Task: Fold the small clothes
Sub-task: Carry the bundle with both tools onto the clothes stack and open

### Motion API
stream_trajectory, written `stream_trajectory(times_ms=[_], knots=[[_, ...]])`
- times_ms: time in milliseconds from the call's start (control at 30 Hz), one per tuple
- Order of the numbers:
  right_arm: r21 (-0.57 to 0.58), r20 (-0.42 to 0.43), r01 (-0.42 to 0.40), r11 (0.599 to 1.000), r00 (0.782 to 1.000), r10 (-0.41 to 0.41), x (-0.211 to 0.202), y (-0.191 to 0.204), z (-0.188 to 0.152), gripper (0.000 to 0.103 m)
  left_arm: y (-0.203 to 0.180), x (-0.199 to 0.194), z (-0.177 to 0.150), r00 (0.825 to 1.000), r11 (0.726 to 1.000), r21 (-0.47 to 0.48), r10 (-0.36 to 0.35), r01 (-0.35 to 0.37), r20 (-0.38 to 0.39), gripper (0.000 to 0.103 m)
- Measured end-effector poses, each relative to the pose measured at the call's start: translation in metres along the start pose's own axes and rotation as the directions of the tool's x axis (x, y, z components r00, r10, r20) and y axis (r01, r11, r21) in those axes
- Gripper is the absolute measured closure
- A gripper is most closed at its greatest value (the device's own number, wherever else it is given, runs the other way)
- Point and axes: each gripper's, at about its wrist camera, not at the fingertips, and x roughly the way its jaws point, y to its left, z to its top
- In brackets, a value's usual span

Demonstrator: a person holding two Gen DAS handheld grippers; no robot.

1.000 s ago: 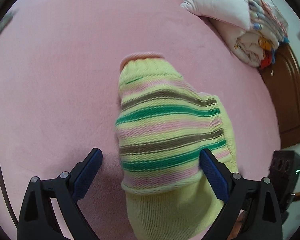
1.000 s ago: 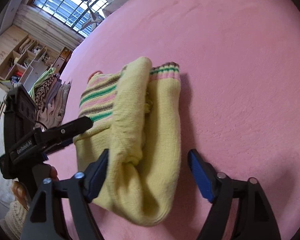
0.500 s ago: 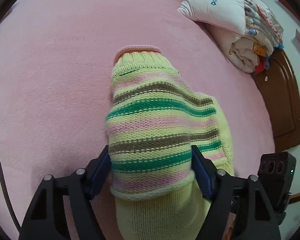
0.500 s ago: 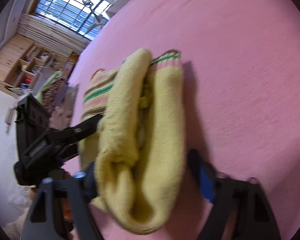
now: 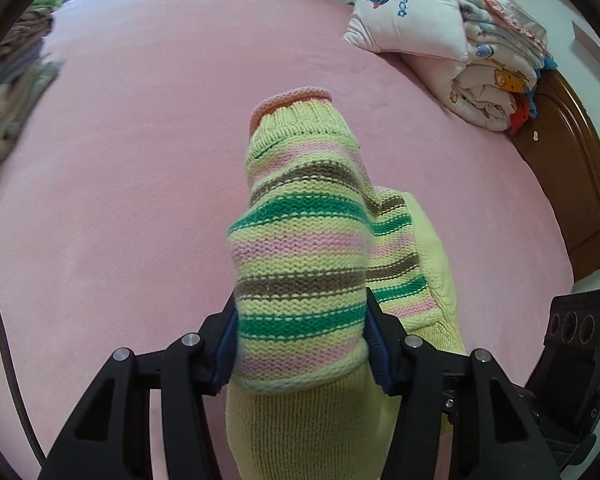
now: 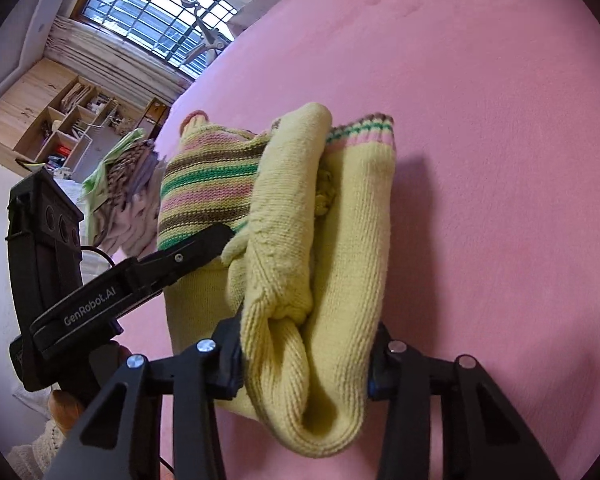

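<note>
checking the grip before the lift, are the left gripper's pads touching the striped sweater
Touching. The left wrist view shows both blue pads of the closing left gripper pressed into the striped sweater.

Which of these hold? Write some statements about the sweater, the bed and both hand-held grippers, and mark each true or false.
1. The folded sweater is yellow-green with pink, brown and green stripes. True.
2. It lies on a blue sheet. False: the bed cover is pink.
3. The left hand-held gripper is closing with the striped part between its pads. True.
4. The right hand-held gripper has nothing between its fingers. False: it is closing around the plain yellow-green end.
5. A folded quilt sits by the wooden headboard. True.
</note>
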Motion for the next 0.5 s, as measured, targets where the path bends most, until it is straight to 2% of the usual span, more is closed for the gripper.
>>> stream_trajectory(times_ms=[200,333,500], knots=[[-0.038,-0.004,-0.064,0.997,0.998,0.064,-0.034,0.053,-0.061,0.061,0.020,-0.087,-0.056,0.999,1.000,-0.009,0.011,-0.011,0.037,0.050],[-0.124,-0.033,-0.063,0.990,0.998,0.059,-0.050,0.102,-0.097,0.061,0.041,-0.149,-0.096,0.998,0.999,-0.029,0.036,-0.034,0.049,0.050],[-0.215,-0.039,-0.065,0.974,0.998,0.058,-0.060,0.160,-0.120,0.061,0.064,-0.209,-0.115,0.990,0.996,-0.036,0.086,-0.082,0.110,0.050]])
